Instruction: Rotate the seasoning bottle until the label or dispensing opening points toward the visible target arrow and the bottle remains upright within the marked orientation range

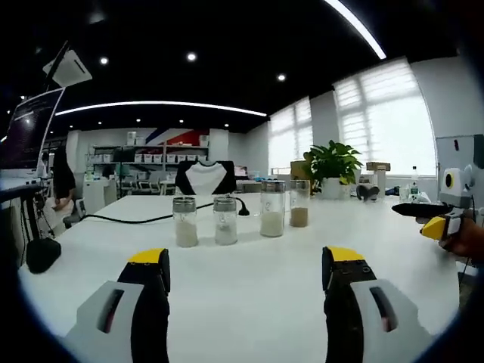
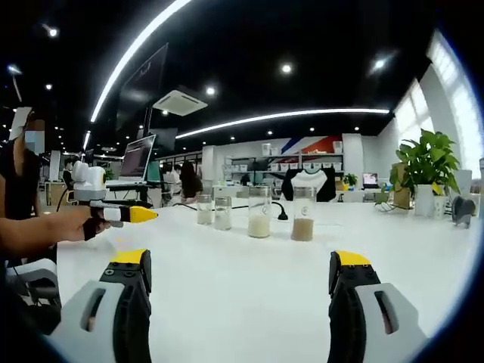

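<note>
- Left gripper view: my left gripper point(image 1: 246, 276) hovers low over the white tabletop point(image 1: 249, 302), its jaws spread wide with nothing between them.
- Ahead stand four glass seasoning bottles with metal caps, all upright in a loose row: a short bottle of white powder point(image 1: 184, 221), a second short bottle point(image 1: 224, 220) just beside it, a taller bottle of white grains point(image 1: 272, 208), and a bottle with brown seasoning point(image 1: 299, 203) farthest back.
- A black cable point(image 1: 144, 218) runs across the tabletop behind the two short bottles.
- A potted plant point(image 1: 331, 166) sits at the far edge near the window.
- My right gripper point(image 1: 435, 219) comes in from the right edge, well apart from the bottles.
- Right gripper view: my right gripper point(image 2: 240, 276) also hangs over the tabletop with its jaws wide and empty.
- The same four bottles stand ahead, the brown one point(image 2: 302, 214) nearest.
- My left gripper point(image 2: 125, 214) enters from the left, held in a hand point(image 2: 72, 224); I cannot tell its jaw gap from here.
</note>
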Motion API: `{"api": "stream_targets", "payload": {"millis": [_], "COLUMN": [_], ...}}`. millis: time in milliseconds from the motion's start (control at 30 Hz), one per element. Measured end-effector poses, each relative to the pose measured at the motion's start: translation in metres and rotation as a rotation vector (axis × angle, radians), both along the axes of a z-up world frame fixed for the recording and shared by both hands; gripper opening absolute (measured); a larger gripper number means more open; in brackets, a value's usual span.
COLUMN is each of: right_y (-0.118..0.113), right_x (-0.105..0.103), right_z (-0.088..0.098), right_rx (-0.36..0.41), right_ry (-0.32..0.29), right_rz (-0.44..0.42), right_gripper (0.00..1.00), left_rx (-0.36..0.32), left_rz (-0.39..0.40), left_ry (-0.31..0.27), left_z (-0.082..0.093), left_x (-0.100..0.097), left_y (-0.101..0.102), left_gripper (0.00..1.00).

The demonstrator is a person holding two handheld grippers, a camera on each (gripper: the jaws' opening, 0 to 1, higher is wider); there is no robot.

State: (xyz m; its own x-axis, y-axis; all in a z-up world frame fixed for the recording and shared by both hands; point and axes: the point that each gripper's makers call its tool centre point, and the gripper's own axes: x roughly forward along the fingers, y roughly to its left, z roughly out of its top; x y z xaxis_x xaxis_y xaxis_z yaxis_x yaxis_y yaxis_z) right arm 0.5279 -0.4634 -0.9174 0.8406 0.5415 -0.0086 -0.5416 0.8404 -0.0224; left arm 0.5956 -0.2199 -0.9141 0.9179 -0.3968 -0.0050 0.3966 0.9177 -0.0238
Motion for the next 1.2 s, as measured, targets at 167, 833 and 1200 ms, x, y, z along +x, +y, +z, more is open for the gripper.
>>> {"api": "stream_targets", "payload": {"millis": [167,833,1200], "right_y": [0.0,-0.002,-0.006], "right_x": [0.0,0.0,0.002], "right_z": [0.002,-0.008,-0.008], "right_rx": [0.0,-0.018,-0.043], "right_ry": [0.007,0.052,0.051], "right_rz": [-0.002,0.005,-0.013], "right_gripper": [0.99,0.9,0.84], "left_rx": [0.041,0.086,0.05], "left_rz": [0.042,0.173,0.172], "left_ry": [-0.005,-0.011,0.057], "left_z": [-0.002,-0.009,-0.018], "left_x": [0.025,0.103,0.145], "left_y": [0.009,0.037,0.038], "left_gripper": [0.85,0.64,0.47]}}
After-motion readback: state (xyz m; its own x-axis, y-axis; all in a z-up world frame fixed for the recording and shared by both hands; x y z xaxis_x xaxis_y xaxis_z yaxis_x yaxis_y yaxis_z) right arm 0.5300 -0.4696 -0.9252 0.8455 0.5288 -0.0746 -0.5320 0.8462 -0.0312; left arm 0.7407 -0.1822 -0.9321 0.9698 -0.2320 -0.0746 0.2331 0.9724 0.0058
